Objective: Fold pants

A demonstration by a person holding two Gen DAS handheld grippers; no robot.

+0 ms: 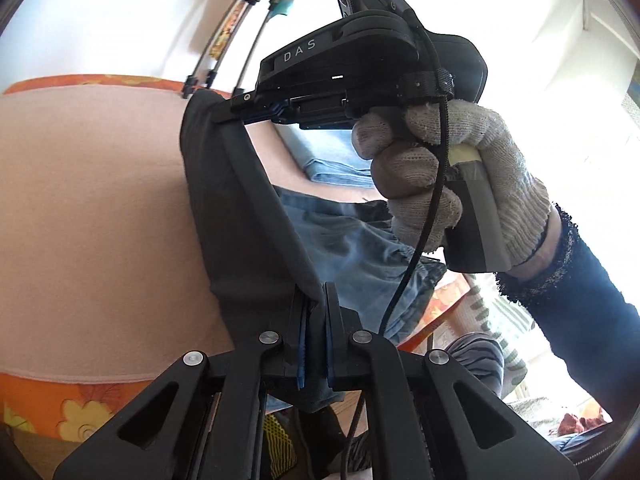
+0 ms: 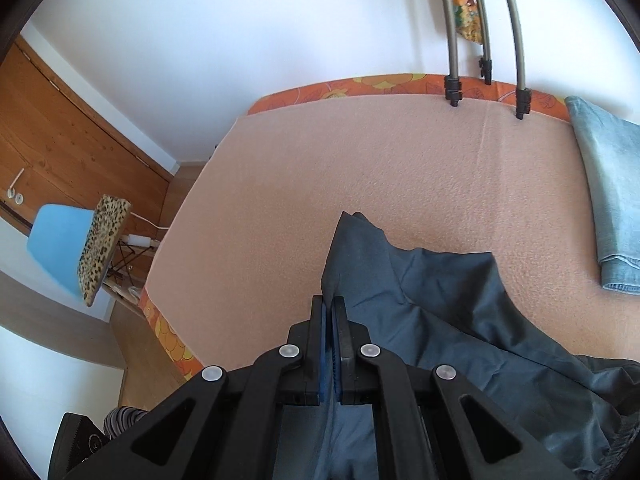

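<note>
Dark grey pants (image 1: 240, 208) hang stretched in the air between my two grippers, above a pink blanket (image 1: 88, 208) on the bed. My left gripper (image 1: 316, 298) is shut on one end of the raised edge. My right gripper (image 1: 230, 114), held by a gloved hand (image 1: 460, 184), is shut on the other end, further away. In the right wrist view, that gripper (image 2: 330, 300) pinches a corner of the pants (image 2: 460, 320), and the rest drapes down to the right onto the blanket (image 2: 360, 168).
A crumpled pair of blue jeans (image 1: 360, 248) lies under the lifted pants. Folded light jeans (image 2: 608, 200) rest at the bed's far right. Metal rack tubes (image 2: 452, 40) lean at the far bed edge. A chair with a leopard cushion (image 2: 100, 248) stands left of the bed.
</note>
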